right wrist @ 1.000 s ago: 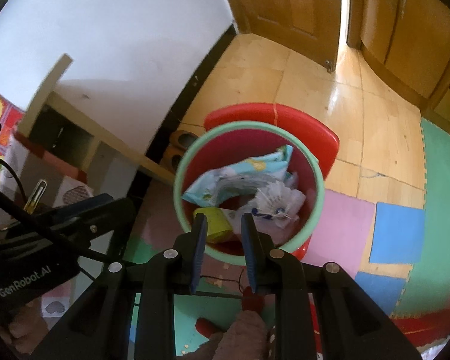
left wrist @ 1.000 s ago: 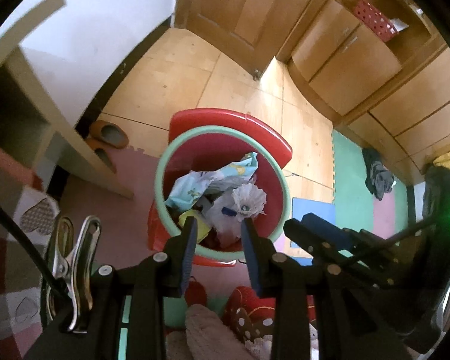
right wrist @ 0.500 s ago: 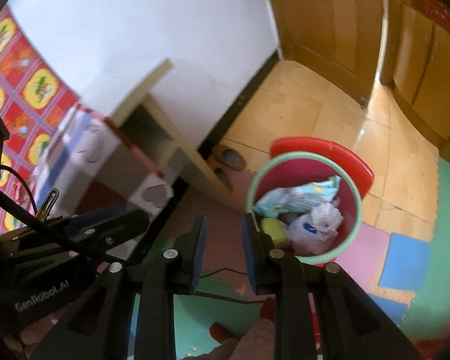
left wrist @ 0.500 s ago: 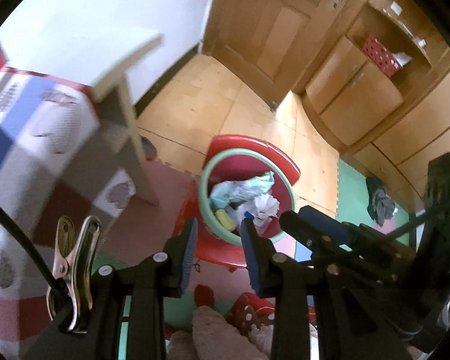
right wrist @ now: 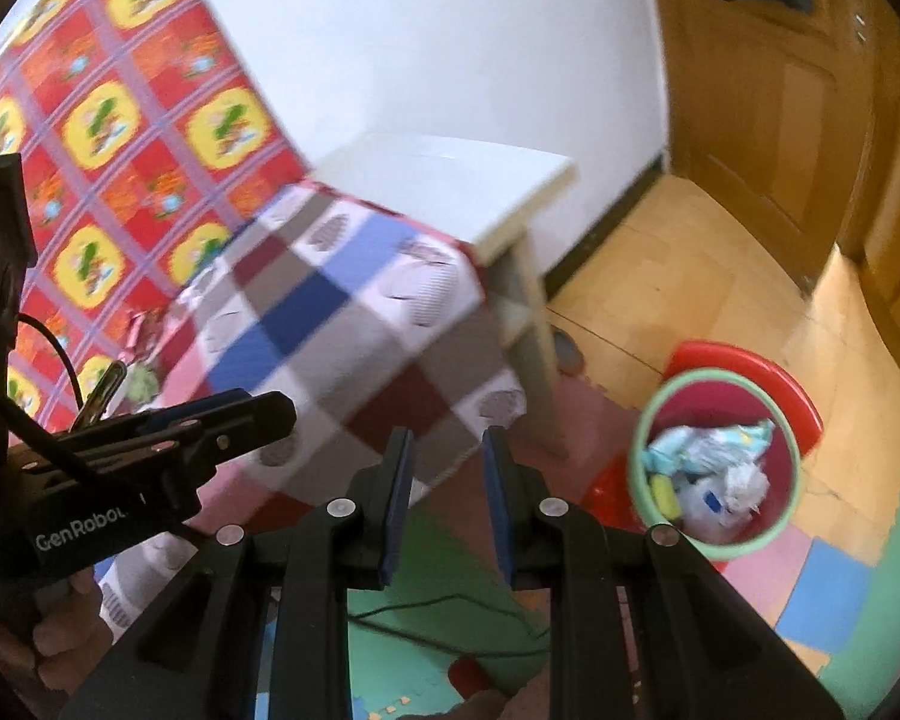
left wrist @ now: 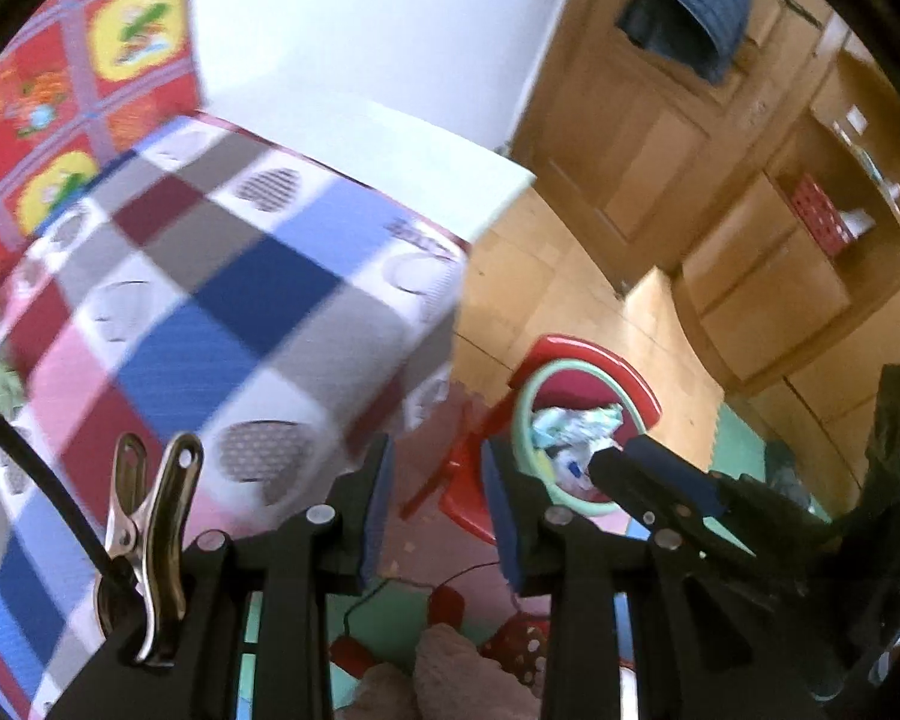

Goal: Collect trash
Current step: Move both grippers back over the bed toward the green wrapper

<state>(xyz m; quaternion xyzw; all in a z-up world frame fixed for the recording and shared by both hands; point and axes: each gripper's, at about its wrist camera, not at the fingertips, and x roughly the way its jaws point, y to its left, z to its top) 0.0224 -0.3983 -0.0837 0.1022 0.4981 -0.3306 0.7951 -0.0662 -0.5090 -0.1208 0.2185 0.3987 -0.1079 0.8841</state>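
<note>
Right wrist view: right gripper [right wrist: 445, 471] and left gripper [left wrist: 435, 483] both parted, empty, above checked cloth [right wrist: 354, 324].

A white wall [right wrist: 426, 42] is seen across the top of both views, with a red and yellow patterned panel [right wrist: 120, 120] at the upper left. A checked cloth [left wrist: 222, 300] is spread at the left, beside a white table [right wrist: 450, 180]. A wooden door [left wrist: 648, 138] and cabinets [left wrist: 780, 276] are seen at the right. The wood floor [right wrist: 678, 282] is met by coloured foam mats [right wrist: 828, 594] at the lower right.
</note>
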